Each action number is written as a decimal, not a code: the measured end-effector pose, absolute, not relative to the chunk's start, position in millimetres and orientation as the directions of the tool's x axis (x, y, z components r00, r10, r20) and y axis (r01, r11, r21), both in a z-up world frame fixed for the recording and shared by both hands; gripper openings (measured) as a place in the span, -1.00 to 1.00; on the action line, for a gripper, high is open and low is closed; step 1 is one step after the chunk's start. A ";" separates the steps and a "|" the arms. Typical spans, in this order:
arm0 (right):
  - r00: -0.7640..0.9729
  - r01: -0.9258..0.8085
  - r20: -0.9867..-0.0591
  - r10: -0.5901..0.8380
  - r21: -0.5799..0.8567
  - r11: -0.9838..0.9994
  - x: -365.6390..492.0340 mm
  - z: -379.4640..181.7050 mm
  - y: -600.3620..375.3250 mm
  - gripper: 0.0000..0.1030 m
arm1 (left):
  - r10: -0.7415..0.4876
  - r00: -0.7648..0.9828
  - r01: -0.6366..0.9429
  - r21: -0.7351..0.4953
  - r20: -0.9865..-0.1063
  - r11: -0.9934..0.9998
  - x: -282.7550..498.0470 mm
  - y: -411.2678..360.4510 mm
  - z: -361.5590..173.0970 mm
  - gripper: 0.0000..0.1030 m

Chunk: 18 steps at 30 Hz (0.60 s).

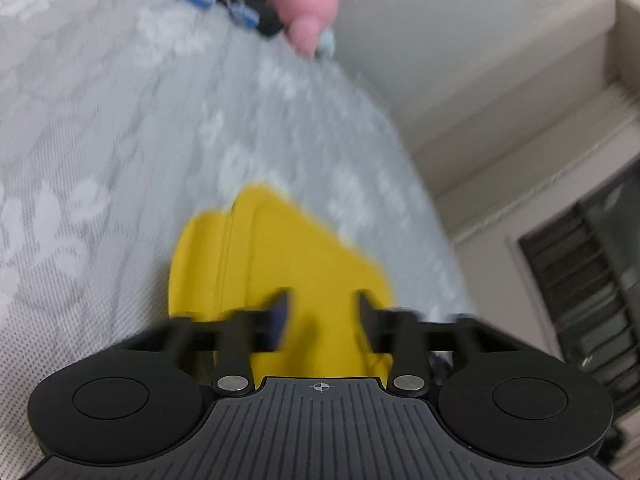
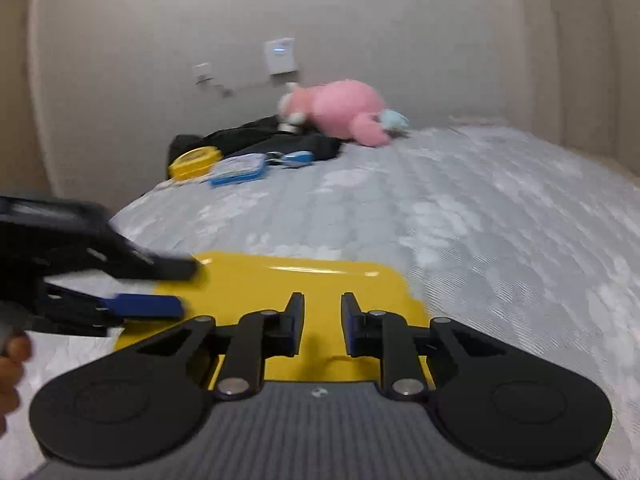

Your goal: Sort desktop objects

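Flat yellow plastic tray (image 2: 312, 276) (could as well be a lid, given the raised ridge along one side) lying low in the foreground on the grey patterned bedspread (image 2: 480, 220), right under both tools. Glossy on top, with rounded corners and a thin rim. Likely light and fairly stiff, yet slick enough to slide out of a loose pinch, and on soft bedding apt to sink or tip when pressed at one edge. Best taken by the rim, one pad above and one below, close to a corner or at the middle of a long side; no sense trying to span the broad face. Left gripper (image 1: 322, 304) rolled on its side at the tray's left corner, one finger over the top and the blue-padded one beneath, jaws standing apart around the edge; too blurred to say whether the pads bite. Right gripper (image 2: 322, 304) hovering over the near edge with only a narrow gap, nothing visibly between the pads. Part of a hand (image 2: 10, 360) at the left margin behind the left tool. Well apart, at the far end of the bed: a small yellow box (image 2: 194, 162), a blue-rimmed case (image 2: 238, 170), dark cloth (image 2: 280, 140) and a pink plush toy (image 2: 344, 114), all bunched near the wall.
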State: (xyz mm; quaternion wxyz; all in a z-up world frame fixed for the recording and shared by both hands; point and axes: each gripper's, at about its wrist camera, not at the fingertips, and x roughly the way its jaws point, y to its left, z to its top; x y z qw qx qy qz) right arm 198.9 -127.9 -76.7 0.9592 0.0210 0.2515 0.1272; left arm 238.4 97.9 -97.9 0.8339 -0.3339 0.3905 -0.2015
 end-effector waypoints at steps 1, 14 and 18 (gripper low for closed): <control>0.833 -0.248 -0.490 0.258 0.086 0.965 200.8 -81.5 -122.7 -0.57 | -0.600 0.607 0.066 -0.719 -0.521 0.692 239.2 96.9 -102.2 -0.97; 0.855 -0.280 -0.454 0.251 0.004 0.960 194.8 -93.6 -109.8 -0.55 | -0.583 0.607 0.079 -0.689 -0.540 0.721 237.5 92.8 -100.1 -0.94; 0.855 -0.262 -0.449 0.258 0.052 0.964 197.7 -86.4 -114.7 -0.55 | -0.563 0.661 0.110 -0.679 -0.495 0.726 235.7 92.9 -89.4 -0.53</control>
